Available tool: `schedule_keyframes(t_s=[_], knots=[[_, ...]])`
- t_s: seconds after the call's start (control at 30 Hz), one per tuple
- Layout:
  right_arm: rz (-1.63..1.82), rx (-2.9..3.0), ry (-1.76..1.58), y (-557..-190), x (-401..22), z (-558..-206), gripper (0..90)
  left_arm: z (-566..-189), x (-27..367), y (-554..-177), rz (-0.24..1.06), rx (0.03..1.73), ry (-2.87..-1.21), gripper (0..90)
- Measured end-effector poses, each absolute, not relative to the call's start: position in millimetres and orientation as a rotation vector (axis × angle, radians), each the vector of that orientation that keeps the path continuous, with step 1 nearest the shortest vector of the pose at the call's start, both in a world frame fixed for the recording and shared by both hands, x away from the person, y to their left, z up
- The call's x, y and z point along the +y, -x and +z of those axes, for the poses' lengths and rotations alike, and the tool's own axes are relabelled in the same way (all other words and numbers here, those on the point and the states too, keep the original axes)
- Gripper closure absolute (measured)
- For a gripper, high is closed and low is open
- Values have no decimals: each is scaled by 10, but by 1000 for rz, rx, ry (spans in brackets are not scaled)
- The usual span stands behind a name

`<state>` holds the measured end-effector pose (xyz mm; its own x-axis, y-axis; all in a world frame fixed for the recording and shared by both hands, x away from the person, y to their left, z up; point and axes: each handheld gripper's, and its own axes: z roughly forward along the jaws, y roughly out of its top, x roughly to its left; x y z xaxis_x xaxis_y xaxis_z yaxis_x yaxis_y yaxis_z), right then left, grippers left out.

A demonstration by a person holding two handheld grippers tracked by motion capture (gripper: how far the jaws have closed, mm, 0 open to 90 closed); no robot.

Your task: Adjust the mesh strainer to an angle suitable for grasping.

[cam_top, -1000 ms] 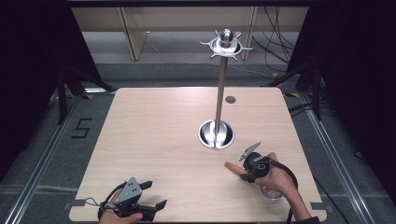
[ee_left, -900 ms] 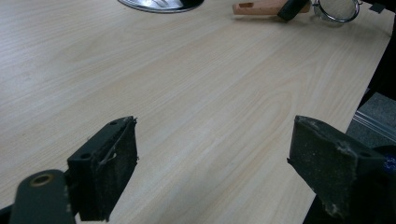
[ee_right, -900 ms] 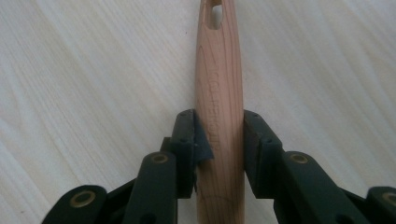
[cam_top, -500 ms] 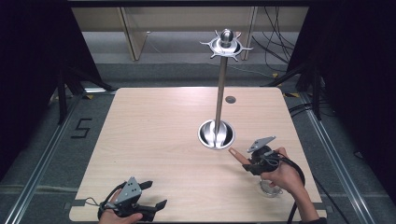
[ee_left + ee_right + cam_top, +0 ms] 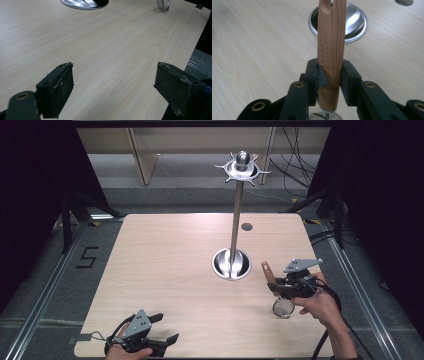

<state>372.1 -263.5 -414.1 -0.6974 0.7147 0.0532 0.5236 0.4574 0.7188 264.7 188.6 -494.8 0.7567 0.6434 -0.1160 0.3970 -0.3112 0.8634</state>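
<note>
The right gripper (image 5: 329, 72) is clamped on a wooden handle (image 5: 331, 45) whose metal mesh strainer head (image 5: 283, 307) hangs just below the jaws, clear above the table (image 5: 165, 265). Beyond the handle's tip lies the steel stand base (image 5: 354, 23). The left gripper (image 5: 113, 85) rests spread wide, holding nothing.

Raised capitals run down the slim reddish-brown wooden handle (image 5: 331, 45) with its slotted tip, seen in the right gripper view: "TOOL" reads clearly, and the letters after it slip in between the black pads and can't be made out. Over in the high view, a big black numeral "5" (image 5: 87, 257) sits marked on the grey floor, just left of the pale wooden table (image 5: 165, 265). Nothing else here carries legible writing.
</note>
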Motion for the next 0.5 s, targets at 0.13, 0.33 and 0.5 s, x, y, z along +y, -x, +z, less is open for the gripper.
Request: schedule_keyframes(t_s=[0.13,0.33,0.5], knots=[[1084,2479,-1031,-3737,-2691,-4092,712,-4949,1881,-2643,305,792,-1940,148],[1151,2449,-1048,-3715,-2687,-4035,713,-4955,1878,-2642,299,817,-1930,148],[1219,2423,-1044,-3745,-2704,-3976,713,-4942,1903,-2657,310,799,-1937,148]])
